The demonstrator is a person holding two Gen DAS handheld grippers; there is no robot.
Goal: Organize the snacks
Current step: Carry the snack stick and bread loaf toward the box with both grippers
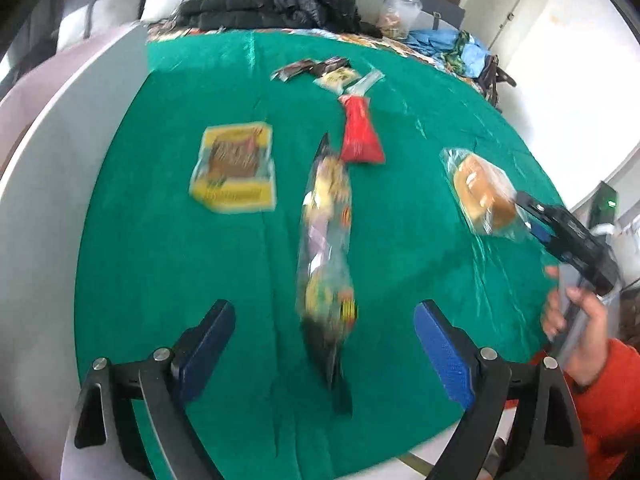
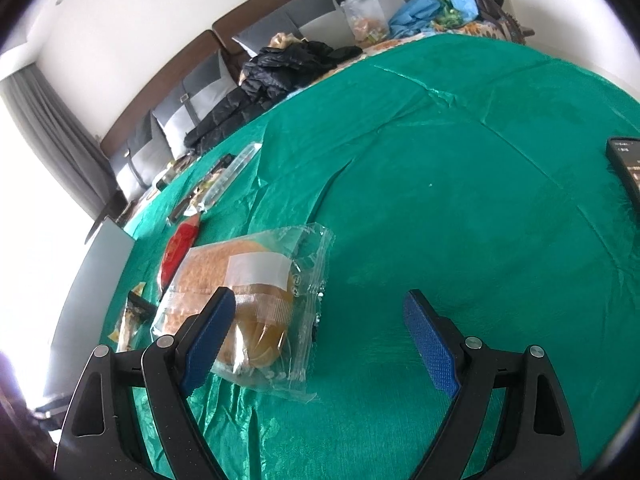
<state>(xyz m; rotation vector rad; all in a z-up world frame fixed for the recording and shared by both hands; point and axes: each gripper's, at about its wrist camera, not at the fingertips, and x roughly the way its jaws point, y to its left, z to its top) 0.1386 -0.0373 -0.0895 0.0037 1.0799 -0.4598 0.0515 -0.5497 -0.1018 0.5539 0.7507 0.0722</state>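
Note:
My left gripper (image 1: pixel 324 328) is open, its jaws wide on either side of a long clear bag of mixed snacks (image 1: pixel 328 248) that lies lengthwise on the green cloth (image 1: pixel 160 280). Beyond it lie a red packet (image 1: pixel 360 132), a yellow packet (image 1: pixel 234 168) and small dark sachets (image 1: pixel 312 68). My right gripper (image 2: pixel 316 316) is open and empty; its left finger (image 2: pixel 208 332) overlaps a wrapped bun (image 2: pixel 240 296), which also shows in the left wrist view (image 1: pixel 484 196). The right gripper shows there too (image 1: pixel 524 212), at the bun's edge.
A black jacket (image 1: pixel 280 8) and bags lie at the table's far edge, with a blue cloth (image 1: pixel 440 40) to the right. A phone (image 2: pixel 626 168) lies at the right on the cloth (image 2: pixel 440 160). A bare grey table edge (image 1: pixel 40 200) runs along the left.

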